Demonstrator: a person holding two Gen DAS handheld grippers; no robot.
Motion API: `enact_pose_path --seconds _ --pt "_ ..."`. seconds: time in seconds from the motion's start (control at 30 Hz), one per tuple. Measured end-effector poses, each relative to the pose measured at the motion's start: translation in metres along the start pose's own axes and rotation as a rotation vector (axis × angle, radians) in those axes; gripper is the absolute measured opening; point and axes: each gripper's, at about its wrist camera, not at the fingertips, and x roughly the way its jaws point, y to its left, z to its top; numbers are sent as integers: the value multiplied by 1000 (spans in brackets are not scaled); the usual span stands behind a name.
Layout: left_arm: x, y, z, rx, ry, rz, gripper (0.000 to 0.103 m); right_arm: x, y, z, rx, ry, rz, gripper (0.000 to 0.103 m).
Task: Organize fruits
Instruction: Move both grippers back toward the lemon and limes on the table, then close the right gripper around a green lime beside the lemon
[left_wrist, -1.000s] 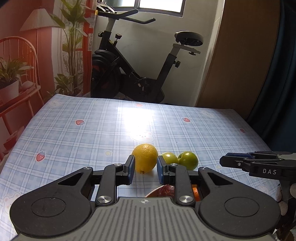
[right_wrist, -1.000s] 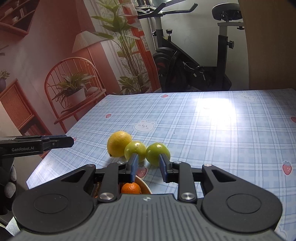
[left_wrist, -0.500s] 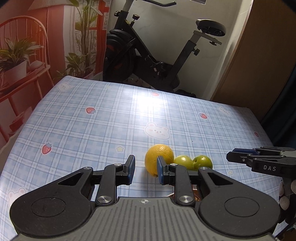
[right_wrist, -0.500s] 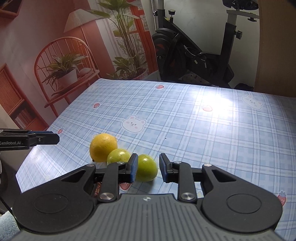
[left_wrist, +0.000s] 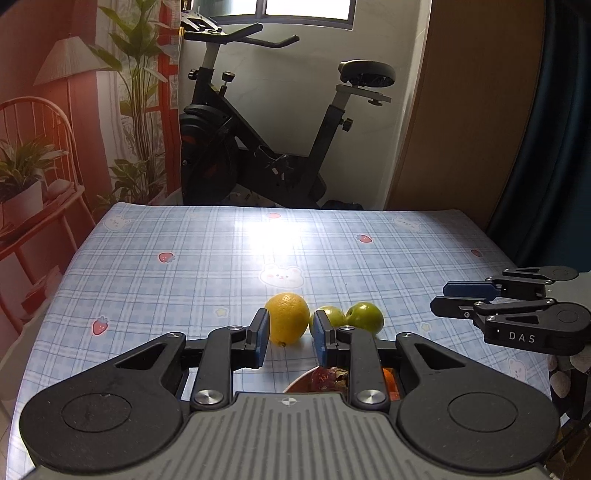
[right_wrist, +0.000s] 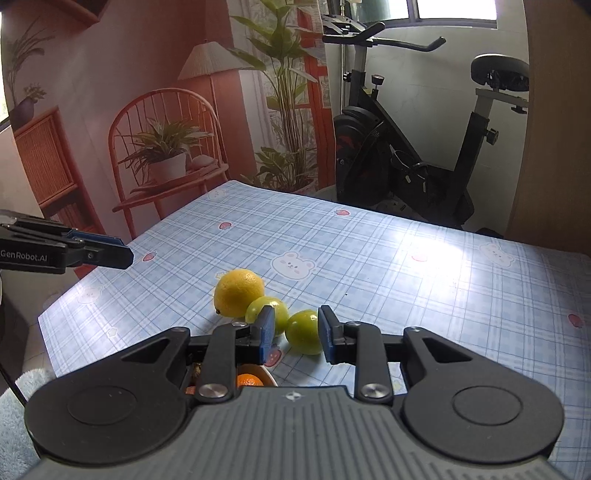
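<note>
The right gripper (right_wrist: 294, 334) is part-open and empty, 1 green fruit (right_wrist: 303, 331) framed between its fingers at lower centre. The left gripper (left_wrist: 288, 341), equally open and empty, frames the lemon (left_wrist: 287, 318) just beyond.

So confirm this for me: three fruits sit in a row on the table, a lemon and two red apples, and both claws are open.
Wrong on one point: the two small fruits beside the lemon are green, not red, as the right wrist view shows. They do sit in a row on the table, and both claws are open.
</note>
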Motion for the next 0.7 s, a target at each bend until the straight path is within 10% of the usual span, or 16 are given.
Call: enact_pose_path --seconds 0.7 --pt "96 19 27 -62 93 -98 27 81 -52 -5 36 104 101 49"
